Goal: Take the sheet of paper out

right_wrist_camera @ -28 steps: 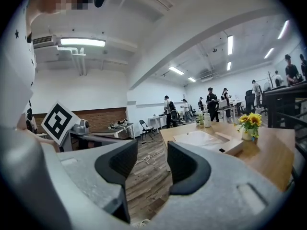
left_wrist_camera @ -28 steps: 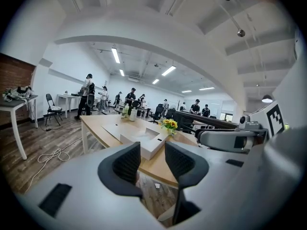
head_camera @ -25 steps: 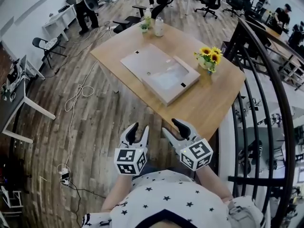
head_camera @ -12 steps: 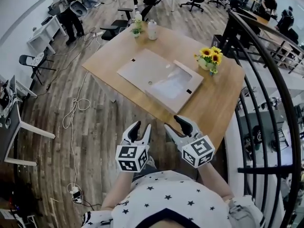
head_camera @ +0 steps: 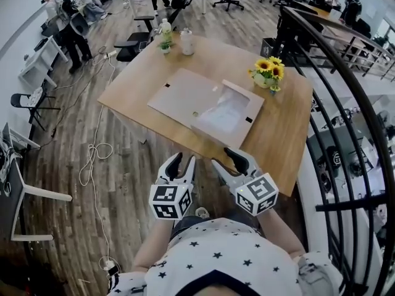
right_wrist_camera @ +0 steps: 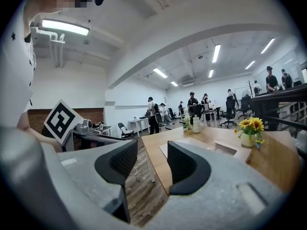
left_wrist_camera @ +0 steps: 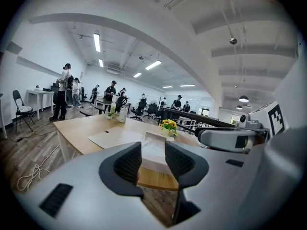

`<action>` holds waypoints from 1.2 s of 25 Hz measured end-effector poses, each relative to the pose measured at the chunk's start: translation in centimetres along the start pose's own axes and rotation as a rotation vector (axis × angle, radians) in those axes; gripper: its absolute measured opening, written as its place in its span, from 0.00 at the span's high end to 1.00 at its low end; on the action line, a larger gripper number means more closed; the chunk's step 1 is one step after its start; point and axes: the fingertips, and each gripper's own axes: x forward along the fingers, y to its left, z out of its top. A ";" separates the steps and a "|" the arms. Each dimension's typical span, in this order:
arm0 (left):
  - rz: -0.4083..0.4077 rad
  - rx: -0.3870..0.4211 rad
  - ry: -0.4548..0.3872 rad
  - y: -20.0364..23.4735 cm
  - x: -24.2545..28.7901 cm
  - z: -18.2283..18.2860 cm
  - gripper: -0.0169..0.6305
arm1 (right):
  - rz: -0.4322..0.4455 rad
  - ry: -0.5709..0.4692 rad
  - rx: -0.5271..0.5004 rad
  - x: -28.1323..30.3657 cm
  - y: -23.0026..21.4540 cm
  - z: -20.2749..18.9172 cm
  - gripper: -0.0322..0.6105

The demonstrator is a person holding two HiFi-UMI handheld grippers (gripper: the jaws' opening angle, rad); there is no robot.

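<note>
A flat cardboard box (head_camera: 245, 119) lies open on the wooden table (head_camera: 281, 137), its lid (head_camera: 179, 92) folded flat to the left. A white sheet of paper (head_camera: 225, 111) rests inside the box. My left gripper (head_camera: 182, 160) and right gripper (head_camera: 223, 158) hover side by side short of the table's near edge, both open and holding nothing. The left gripper view shows the box (left_wrist_camera: 154, 147) between the jaws of the left gripper (left_wrist_camera: 153, 153), well ahead. From the right gripper (right_wrist_camera: 152, 164), the box (right_wrist_camera: 225, 148) appears far off to the right.
A pot of sunflowers (head_camera: 270, 71) stands right of the box; a bottle (head_camera: 164, 31) and a white jar (head_camera: 187, 42) sit at the far edge. A black railing (head_camera: 345, 122) runs along the right. Cables (head_camera: 92, 159) lie on the floor at left. People stand in the background.
The table sits lower and nearer in the head view, so I have come closer to it. Both grippers keep the same open pose in front of me.
</note>
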 end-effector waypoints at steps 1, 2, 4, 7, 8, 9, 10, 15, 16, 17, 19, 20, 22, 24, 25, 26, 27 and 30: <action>-0.008 0.004 0.001 0.2 0.2 0.1 0.76 | -0.007 0.001 0.000 0.2 0.0 0.0 0.67; -0.015 0.008 0.002 0.5 0.4 0.2 0.76 | -0.013 0.001 0.000 0.5 -0.1 0.0 0.67; -0.028 0.013 0.005 1.0 0.9 0.3 0.76 | -0.023 0.004 0.000 1.0 -0.2 0.2 0.67; -0.031 0.014 0.014 2.1 1.5 0.3 0.76 | -0.040 0.009 -0.001 1.5 -0.5 0.2 0.67; -0.031 0.011 0.016 2.4 1.8 0.3 0.76 | -0.046 0.011 0.001 1.5 -0.6 0.2 0.67; -0.031 0.009 0.018 2.6 2.0 0.3 0.76 | -0.052 0.014 0.003 1.6 -0.8 0.1 0.67; -0.031 0.008 0.020 2.7 2.2 0.3 0.76 | -0.057 0.017 0.005 1.7 -1.0 0.0 0.67; -0.035 0.019 0.032 4.0 4.5 1.3 0.76 | -0.073 0.023 0.011 3.6 -2.9 0.3 0.67; -0.037 0.019 0.034 4.3 5.3 1.6 0.76 | -0.075 0.025 0.012 4.2 -3.5 0.2 0.67; -0.039 0.020 0.038 4.5 6.2 1.7 0.76 | -0.078 0.027 0.014 4.7 -4.3 0.2 0.67; -0.048 0.025 0.053 4.9 7.9 1.8 0.76 | -0.087 0.028 0.023 5.8 -5.7 0.0 0.67; -0.056 0.030 0.063 5.1 8.8 1.8 0.76 | -0.094 0.027 0.030 6.3 -6.5 -0.1 0.67; -0.077 0.040 0.083 5.3 10.6 1.9 0.76 | -0.111 0.023 0.042 7.5 -8.0 0.0 0.67; -0.098 0.050 0.098 5.6 12.8 2.3 0.76 | -0.127 0.016 0.052 8.8 -9.8 0.4 0.67; -0.107 0.055 0.106 5.8 13.9 2.6 0.76 | -0.136 0.014 0.057 9.5 -10.7 0.6 0.67; -0.116 0.059 0.116 5.9 15.0 2.8 0.76 | -0.146 0.015 0.062 10.1 -11.6 0.8 0.67; -0.125 0.062 0.127 6.1 16.1 2.9 0.76 | -0.158 0.017 0.066 10.5 -12.4 0.8 0.67; -0.156 0.075 0.165 6.4 19.1 3.2 0.76 | -0.192 0.030 0.080 11.6 -14.8 0.8 0.67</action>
